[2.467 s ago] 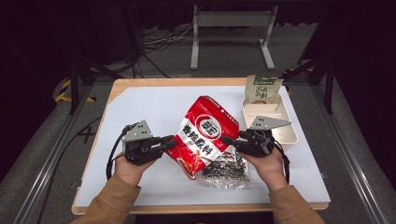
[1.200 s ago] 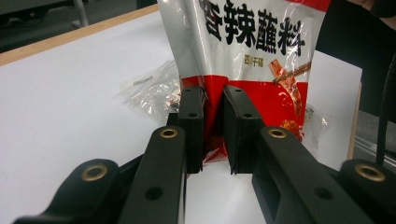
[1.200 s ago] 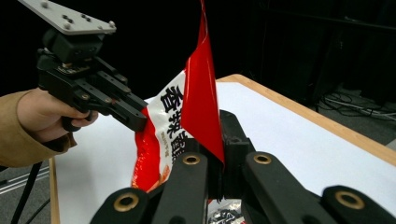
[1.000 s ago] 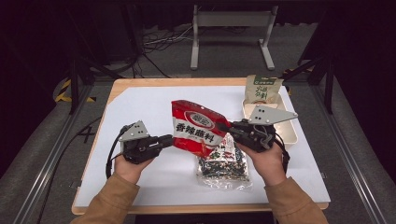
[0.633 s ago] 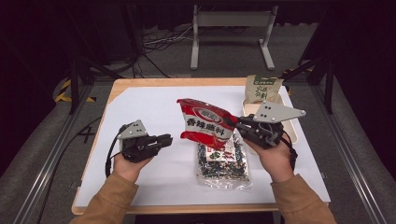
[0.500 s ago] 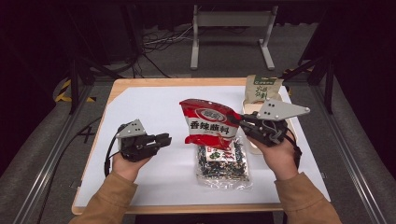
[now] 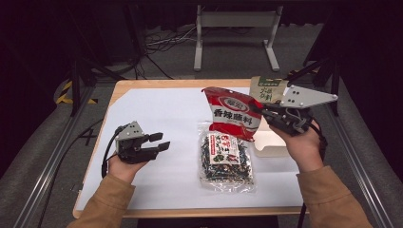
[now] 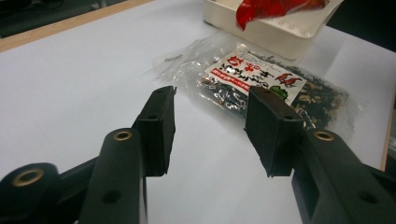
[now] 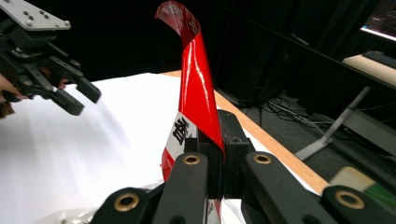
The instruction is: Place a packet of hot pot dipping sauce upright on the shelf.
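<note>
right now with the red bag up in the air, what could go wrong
The right gripper pinches only a thin edge of the red bag, so it could slip out and drop onto the clear bag lying below. The red bag hangs beside the white tray, where the green packet stands; a swing might knock that over. The left gripper, jaws just opened and empty, gives no support.

Left gripper (image 8: 210, 135) just opening, empty, before clear packet (image 8: 261, 86).

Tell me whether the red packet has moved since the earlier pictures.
Yes. The red packet, pinched in the right gripper, has lifted off the clear packet it lay over and shifted right, toward the white tray.
</note>
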The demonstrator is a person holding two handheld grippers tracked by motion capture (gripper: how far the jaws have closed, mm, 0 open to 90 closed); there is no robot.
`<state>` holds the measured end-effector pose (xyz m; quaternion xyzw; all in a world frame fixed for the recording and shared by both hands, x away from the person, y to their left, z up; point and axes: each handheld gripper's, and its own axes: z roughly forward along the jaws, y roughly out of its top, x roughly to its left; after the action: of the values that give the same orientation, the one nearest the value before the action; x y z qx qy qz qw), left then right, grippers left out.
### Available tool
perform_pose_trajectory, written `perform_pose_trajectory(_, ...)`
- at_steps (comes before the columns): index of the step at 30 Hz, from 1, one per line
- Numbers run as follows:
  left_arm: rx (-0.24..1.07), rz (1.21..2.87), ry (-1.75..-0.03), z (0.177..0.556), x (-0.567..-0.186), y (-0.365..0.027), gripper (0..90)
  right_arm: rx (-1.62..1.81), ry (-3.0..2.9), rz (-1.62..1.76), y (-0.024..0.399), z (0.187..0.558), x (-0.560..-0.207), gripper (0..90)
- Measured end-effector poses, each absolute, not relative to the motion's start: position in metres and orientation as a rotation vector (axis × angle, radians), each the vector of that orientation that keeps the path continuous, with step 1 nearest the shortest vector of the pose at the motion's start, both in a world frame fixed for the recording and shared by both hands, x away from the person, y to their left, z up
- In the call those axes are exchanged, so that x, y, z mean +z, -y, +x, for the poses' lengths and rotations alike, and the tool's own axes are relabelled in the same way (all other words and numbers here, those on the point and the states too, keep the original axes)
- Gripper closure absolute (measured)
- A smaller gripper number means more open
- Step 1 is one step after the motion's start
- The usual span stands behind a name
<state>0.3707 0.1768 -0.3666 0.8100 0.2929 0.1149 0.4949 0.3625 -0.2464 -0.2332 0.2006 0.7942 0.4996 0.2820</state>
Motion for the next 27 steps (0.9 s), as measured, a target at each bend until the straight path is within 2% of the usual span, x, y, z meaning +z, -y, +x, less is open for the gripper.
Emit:
perform_pose_trajectory(4, 0.273, 1.967, -0.721, 0.372, -0.368, -0.180, 46.7, 1.327, -2.122, 0.548, 0.254, 0.365, -0.230, 89.2)
perform_pose_trajectory(27, 0.224, 1.962, -0.807, 0.385, -0.387, -0.213, 37.6, 1.249, -2.077, 0.600, 0.297, 0.394, -0.224, 89.1)
